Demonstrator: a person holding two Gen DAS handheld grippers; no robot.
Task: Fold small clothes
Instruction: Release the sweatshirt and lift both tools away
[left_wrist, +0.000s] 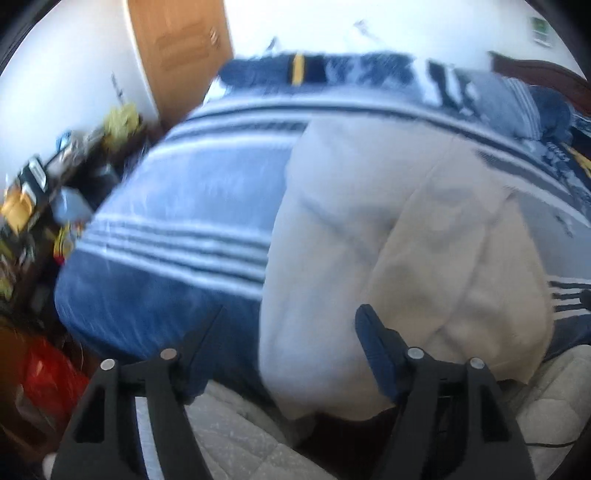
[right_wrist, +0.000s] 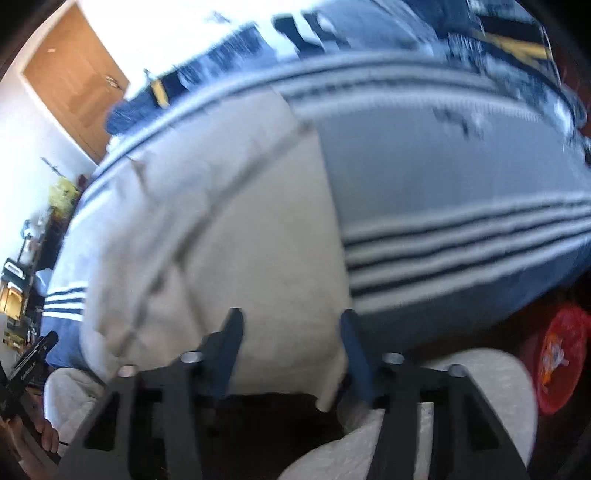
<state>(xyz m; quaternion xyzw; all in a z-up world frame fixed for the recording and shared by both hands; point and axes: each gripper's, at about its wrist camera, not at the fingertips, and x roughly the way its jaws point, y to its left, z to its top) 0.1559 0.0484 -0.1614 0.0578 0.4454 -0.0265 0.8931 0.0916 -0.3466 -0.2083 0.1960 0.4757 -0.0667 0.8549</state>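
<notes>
A pale beige garment (left_wrist: 369, 229) lies spread on a blue bedspread with white stripes (left_wrist: 177, 206), its near edge reaching the bed's front edge. In the left wrist view it fills the centre and runs out toward 3 o'clock; in the right wrist view the same garment (right_wrist: 221, 229) fills the centre and reaches toward 9 o'clock, with a dark seam line crossing it. Both pictures are blurred.

The left gripper (left_wrist: 291, 325) hangs above the garment's near edge at 6 o'clock, jaws spread apart and released, with nothing between them. The right gripper (right_wrist: 291, 328) also stands spread over the near edge at 6 o'clock, gripping nothing; cloth shows in the gap, but the pads do not press it.

Below the garment, a whitish quilted cover (left_wrist: 236, 435) shows at the bed's front. Toward 11 o'clock stands a wooden door (left_wrist: 177, 48). A cluttered dark shelf (left_wrist: 44, 192) sits at 9 o'clock. A red bag (right_wrist: 561, 358) lies at 4 o'clock in the right view.
</notes>
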